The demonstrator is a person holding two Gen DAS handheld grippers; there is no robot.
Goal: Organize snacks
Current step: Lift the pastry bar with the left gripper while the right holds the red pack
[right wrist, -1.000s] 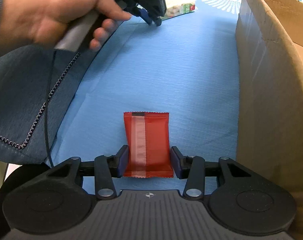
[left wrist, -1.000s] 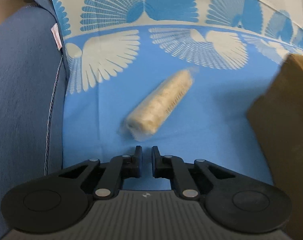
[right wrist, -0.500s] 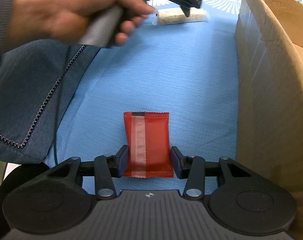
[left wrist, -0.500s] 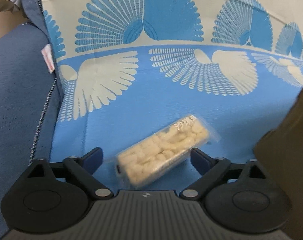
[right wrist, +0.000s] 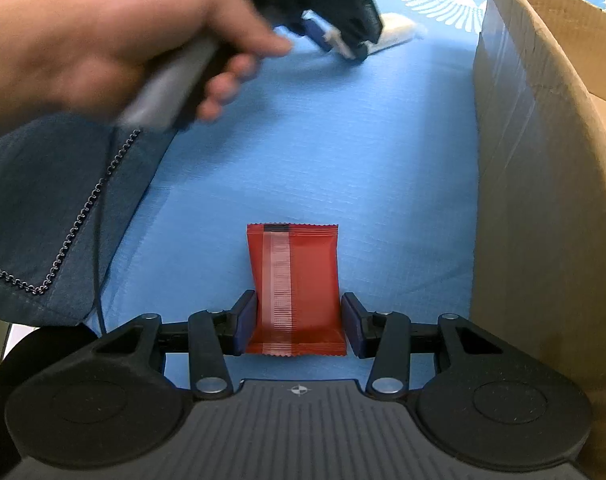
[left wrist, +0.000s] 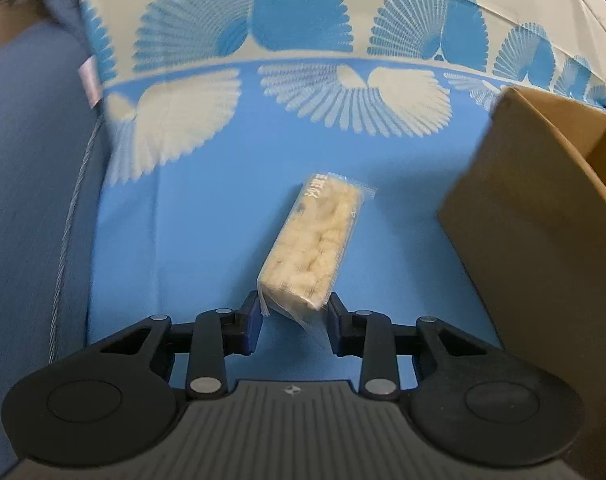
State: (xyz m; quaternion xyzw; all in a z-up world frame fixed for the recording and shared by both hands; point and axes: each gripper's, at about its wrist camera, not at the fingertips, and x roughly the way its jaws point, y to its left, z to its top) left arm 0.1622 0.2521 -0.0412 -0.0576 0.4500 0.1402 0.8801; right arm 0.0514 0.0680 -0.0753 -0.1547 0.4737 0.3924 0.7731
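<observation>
On blue cloth, left gripper closing on a light, crushable puffed bar toward twelve o'clock; right gripper pinches a slippery red packet, box at three o'clock.

A blue cloth is showing white and blue fan shapes along its cream far edge. A pale yellow snack bar is sitting in clear wrap. A red packet is showing a pale striped band. A brown box is standing at the cloth's right edge.
</observation>
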